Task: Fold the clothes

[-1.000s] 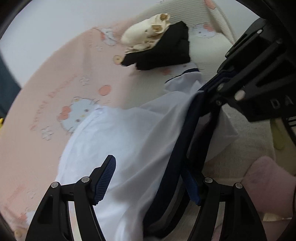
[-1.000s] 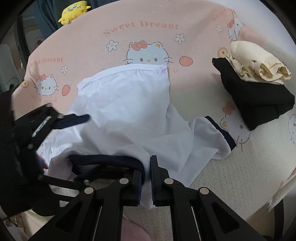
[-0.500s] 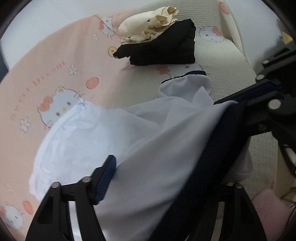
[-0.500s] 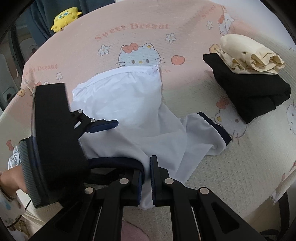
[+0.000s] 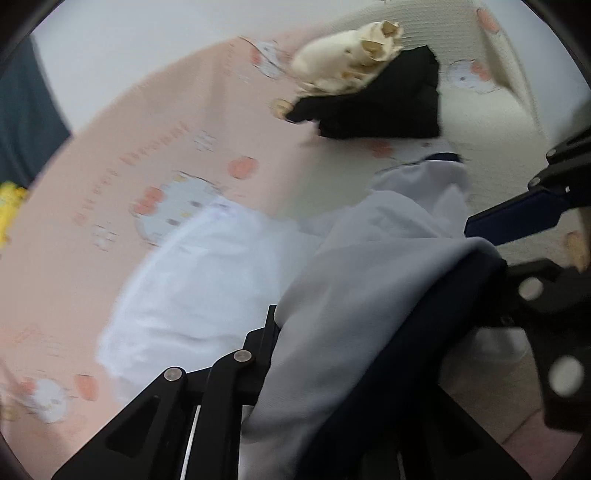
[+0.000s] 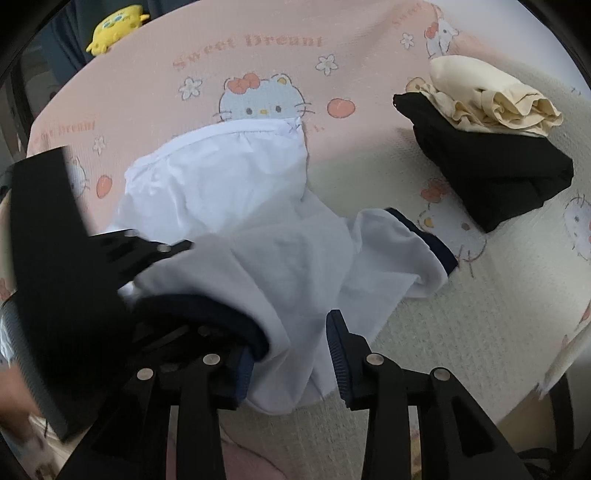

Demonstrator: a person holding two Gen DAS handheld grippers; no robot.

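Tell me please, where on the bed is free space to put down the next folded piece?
Bare blanket lies near the right gripper, below the white garment's navy-cuffed sleeve and the black folded pile. Another free strip runs between the white garment and that pile. The near left, around the left gripper, is crowded.

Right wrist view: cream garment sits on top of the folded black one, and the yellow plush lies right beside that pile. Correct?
Not quite. The cream garment does sit on the folded black garment, but the yellow plush is not beside that pile. The right wrist view shows it at the far left edge of the pink sheet, well apart from them.
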